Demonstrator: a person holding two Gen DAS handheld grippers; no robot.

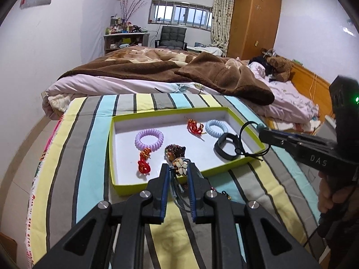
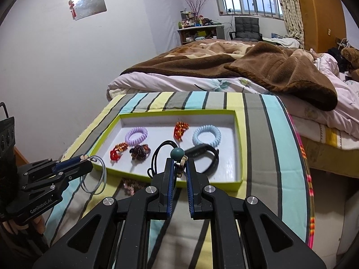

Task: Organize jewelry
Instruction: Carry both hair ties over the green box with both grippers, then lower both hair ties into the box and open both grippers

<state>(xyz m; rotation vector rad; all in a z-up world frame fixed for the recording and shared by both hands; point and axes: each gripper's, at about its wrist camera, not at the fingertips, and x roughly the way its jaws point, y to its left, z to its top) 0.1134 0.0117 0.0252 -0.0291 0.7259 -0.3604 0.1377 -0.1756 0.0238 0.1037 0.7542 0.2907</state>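
My left gripper [image 1: 179, 168] is shut on a flower pendant necklace [image 1: 180, 166]. Its grey cord [image 2: 94, 179] hangs in a loop just in front of the green-rimmed tray [image 1: 170, 111]. My right gripper [image 2: 180, 163] is shut on a black cord necklace [image 2: 157, 157] at its metal ring, just below a teal bead [image 2: 177, 153], over the tray's near right part. In the tray lie a purple coil tie [image 1: 149, 139], a blue coil tie [image 1: 216, 128], two red knots [image 1: 194, 126] [image 1: 143, 163], a brown beaded piece [image 1: 175, 151] and a black band [image 1: 226, 149].
The tray sits on a striped cloth [image 1: 89, 157] at the foot of a bed with a brown blanket [image 1: 157, 67]. A small beaded piece [image 2: 130, 186] lies on the cloth in front of the tray. A hand [image 1: 329, 192] holds the right gripper's handle.
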